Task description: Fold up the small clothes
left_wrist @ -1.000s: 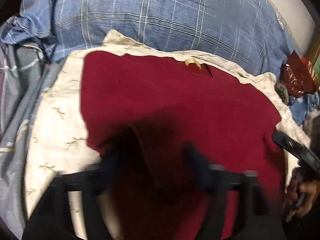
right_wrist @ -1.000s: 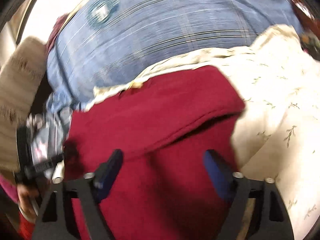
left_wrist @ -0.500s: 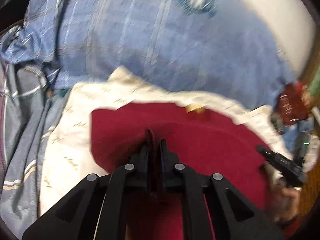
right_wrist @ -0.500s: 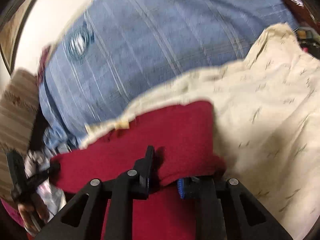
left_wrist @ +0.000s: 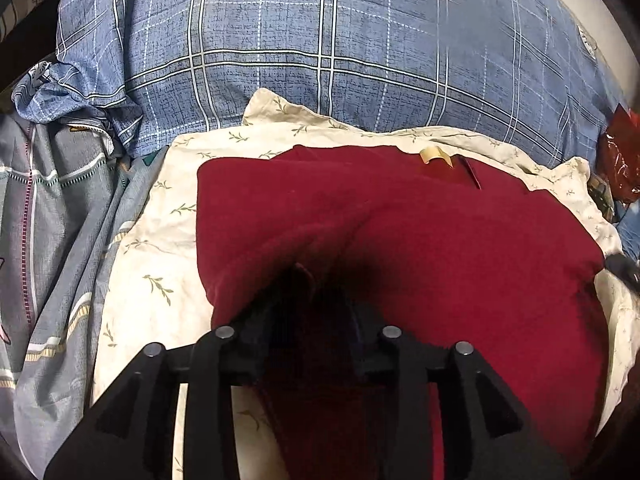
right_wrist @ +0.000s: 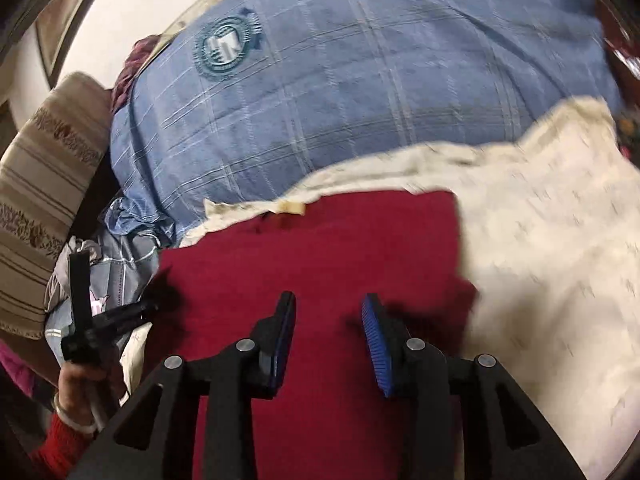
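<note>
A dark red garment [left_wrist: 400,240] lies folded on a cream cloth with leaf sprigs [left_wrist: 160,240], with a tan label [left_wrist: 434,154] at its far edge. My left gripper [left_wrist: 312,300] sits low over the garment's near left part. Its jaws are opening, and a ridge of red cloth stands in the shadowed gap between them. In the right wrist view the garment [right_wrist: 320,248] lies flat. My right gripper [right_wrist: 328,312] hovers over it with its jaws opening and nothing between the blue pads [right_wrist: 376,340]. The left gripper [right_wrist: 156,306] shows at the garment's left edge, held by a hand [right_wrist: 76,384].
A blue checked duvet [left_wrist: 320,40] fills the far side. Grey patterned bedding [left_wrist: 52,240] lies bunched on the left. A red wrapper [left_wrist: 620,160] sits at the right edge of the left wrist view. A striped beige cushion [right_wrist: 40,200] stands far left in the right wrist view.
Half a second ago both grippers were shut on the red garment's fold. Both pairs of jaws have since parted, and the right gripper has let the cloth drop and lifted off it.
</note>
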